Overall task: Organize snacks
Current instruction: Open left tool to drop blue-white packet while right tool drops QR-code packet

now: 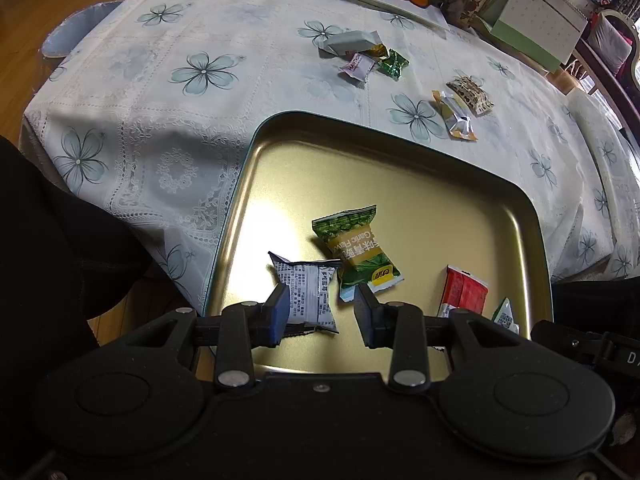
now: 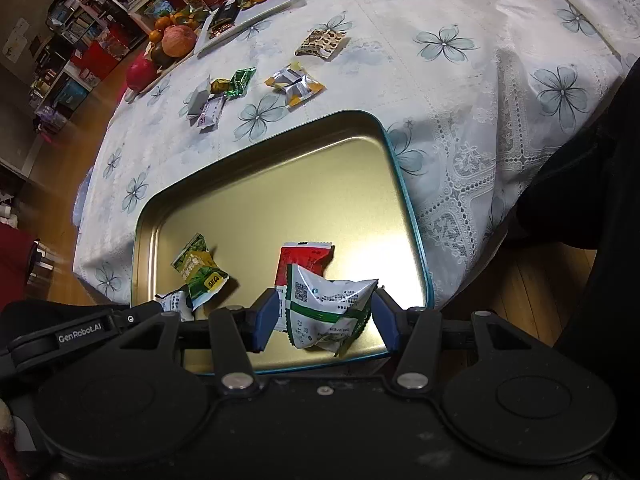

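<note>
Both grippers hang over the gold tin tray [image 2: 404, 200]. Right gripper [image 2: 324, 312] jaws are spread around a white-and-green snack packet [image 2: 332, 304], which looks just let go; whether a pad touches it I cannot tell. Left gripper [image 1: 322, 312] stands spread, its left pad beside a white printed packet [image 1: 306, 294]. Lifting away could drag either crinkled wrapper along if a corner snags a pad. The white-and-green packet lies inside the tray's near edge, long axis running crosswise between the jaws, overlapping a red packet [image 2: 304, 256].
</note>
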`<state>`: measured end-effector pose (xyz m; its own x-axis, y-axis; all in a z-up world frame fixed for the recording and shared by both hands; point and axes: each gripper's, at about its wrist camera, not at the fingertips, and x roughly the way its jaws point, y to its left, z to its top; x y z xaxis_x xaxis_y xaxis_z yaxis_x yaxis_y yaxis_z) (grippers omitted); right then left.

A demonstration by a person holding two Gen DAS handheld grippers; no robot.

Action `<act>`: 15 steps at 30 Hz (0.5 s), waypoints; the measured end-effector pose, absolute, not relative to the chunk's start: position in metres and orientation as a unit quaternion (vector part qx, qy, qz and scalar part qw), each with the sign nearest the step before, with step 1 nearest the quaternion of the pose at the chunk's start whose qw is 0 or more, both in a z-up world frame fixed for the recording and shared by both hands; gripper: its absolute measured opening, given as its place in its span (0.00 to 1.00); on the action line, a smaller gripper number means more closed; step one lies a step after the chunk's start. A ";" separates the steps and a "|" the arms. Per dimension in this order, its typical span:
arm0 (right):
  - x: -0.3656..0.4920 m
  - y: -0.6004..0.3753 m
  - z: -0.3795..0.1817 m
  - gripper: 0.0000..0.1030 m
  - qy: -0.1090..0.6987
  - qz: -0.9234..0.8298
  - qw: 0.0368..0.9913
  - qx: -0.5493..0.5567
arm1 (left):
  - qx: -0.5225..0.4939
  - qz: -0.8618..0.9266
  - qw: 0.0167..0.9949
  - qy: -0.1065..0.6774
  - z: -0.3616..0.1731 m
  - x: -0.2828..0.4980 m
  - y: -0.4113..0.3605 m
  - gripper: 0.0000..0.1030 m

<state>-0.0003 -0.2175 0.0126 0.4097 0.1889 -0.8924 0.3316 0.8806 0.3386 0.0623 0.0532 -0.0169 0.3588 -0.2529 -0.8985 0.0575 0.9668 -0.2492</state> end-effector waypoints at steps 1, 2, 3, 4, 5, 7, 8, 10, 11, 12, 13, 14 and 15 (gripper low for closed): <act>0.000 -0.217 0.013 0.53 0.543 -0.043 0.803 0.241 | -0.086 -0.094 0.819 0.559 -0.017 0.063 0.053 0.44; 0.000 -0.217 0.012 0.53 0.544 -0.042 0.803 0.242 | -0.085 -0.094 0.818 0.561 -0.017 0.063 0.053 0.44; 0.000 -0.217 0.012 0.53 0.545 -0.041 0.802 0.241 | -0.084 -0.094 0.818 0.562 -0.017 0.063 0.052 0.44; 0.000 -0.216 0.012 0.53 0.547 -0.041 0.801 0.239 | -0.082 -0.094 0.817 0.563 -0.018 0.063 0.052 0.44; 0.000 -0.216 0.012 0.53 0.548 -0.040 0.801 0.238 | -0.080 -0.094 0.817 0.563 -0.017 0.062 0.052 0.44; 0.000 -0.215 0.012 0.53 0.550 -0.039 0.800 0.237 | -0.075 -0.095 0.817 0.564 -0.017 0.061 0.051 0.44; 0.000 -0.215 0.012 0.53 0.551 -0.039 0.800 0.237 | -0.073 -0.094 0.817 0.564 -0.016 0.060 0.051 0.44; 0.001 -0.214 0.012 0.53 0.552 -0.038 0.799 0.237 | -0.071 -0.095 0.815 0.568 -0.017 0.059 0.051 0.44; 0.001 -0.214 0.012 0.53 0.553 -0.037 0.798 0.236 | -0.072 -0.095 0.813 0.569 -0.017 0.059 0.051 0.44; 0.002 -0.214 0.012 0.53 0.553 -0.036 0.798 0.236 | -0.072 -0.095 0.812 0.572 -0.017 0.058 0.051 0.44; 0.002 -0.213 0.013 0.53 0.554 -0.035 0.798 0.235 | -0.072 -0.094 0.811 0.573 -0.016 0.057 0.052 0.44; 0.002 -0.212 0.013 0.53 0.554 -0.034 0.798 0.234 | -0.071 -0.095 0.810 0.574 -0.016 0.056 0.052 0.44; 0.002 -0.212 0.013 0.53 0.555 -0.032 0.798 0.233 | -0.069 -0.095 0.809 0.575 -0.016 0.056 0.051 0.44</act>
<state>0.0025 -0.2119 0.0129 0.3812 0.2074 -0.9009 0.3111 0.8889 0.3363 0.0559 0.0513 -0.0156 0.3199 -0.2332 -0.9183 0.0733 0.9724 -0.2214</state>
